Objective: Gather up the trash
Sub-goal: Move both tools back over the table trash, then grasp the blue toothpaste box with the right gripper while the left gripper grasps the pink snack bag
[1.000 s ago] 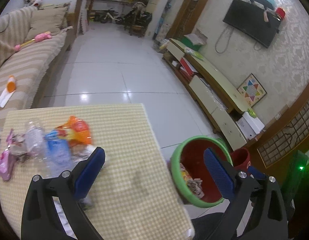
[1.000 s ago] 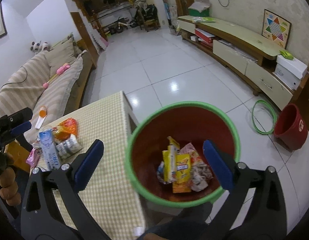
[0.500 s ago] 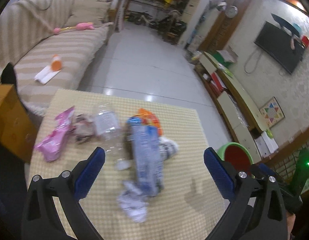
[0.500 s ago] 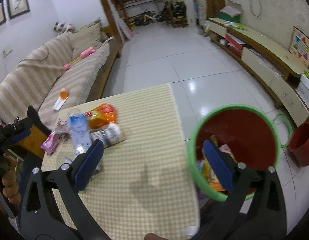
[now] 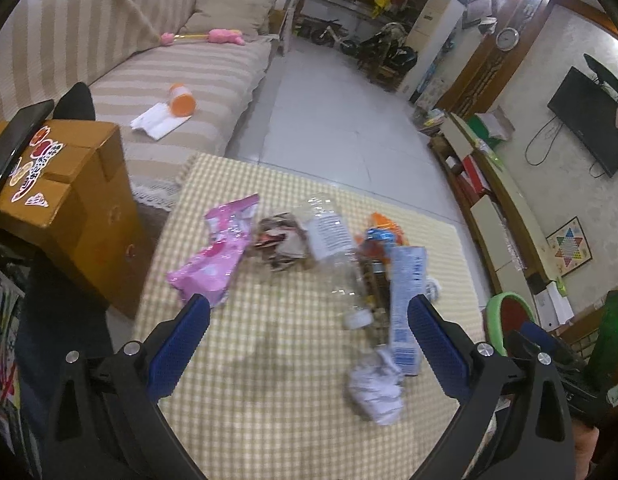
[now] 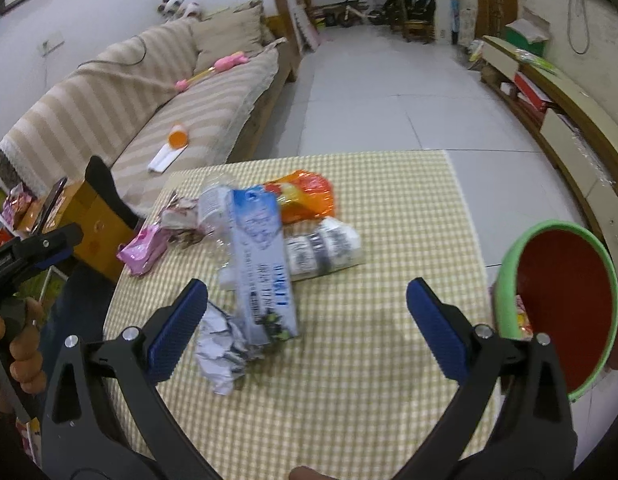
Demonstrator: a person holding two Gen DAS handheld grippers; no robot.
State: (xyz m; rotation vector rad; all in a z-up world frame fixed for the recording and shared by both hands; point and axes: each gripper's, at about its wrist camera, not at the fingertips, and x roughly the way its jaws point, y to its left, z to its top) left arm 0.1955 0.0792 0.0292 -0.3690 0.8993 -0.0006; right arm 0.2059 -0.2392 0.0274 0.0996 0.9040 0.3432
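Note:
Trash lies on the checked table (image 5: 293, 408): a pink wrapper (image 5: 221, 256), a clear plastic bottle (image 5: 337, 256), a blue-white carton (image 5: 405, 300), a crumpled white paper (image 5: 377, 388) and an orange bag (image 6: 305, 196). The carton (image 6: 261, 264), the paper (image 6: 225, 344) and a white wrapped pack (image 6: 325, 248) show in the right wrist view. My left gripper (image 5: 307, 344) is open and empty above the table's near part. My right gripper (image 6: 307, 326) is open and empty, the paper by its left finger. The green-rimmed red bin (image 6: 561, 304) stands right of the table.
A striped sofa (image 5: 181, 76) runs along the left with a pink toy (image 5: 225, 36) on it. An orange cabinet (image 5: 69, 196) stands at the table's left edge. A low TV bench (image 6: 557, 120) lines the right wall. White tiled floor (image 6: 373, 88) lies beyond the table.
Both grippers have swung left, away from the bin and over the table. The trash pile now sits ahead of both, and the bin has slid to the right edge of each view.

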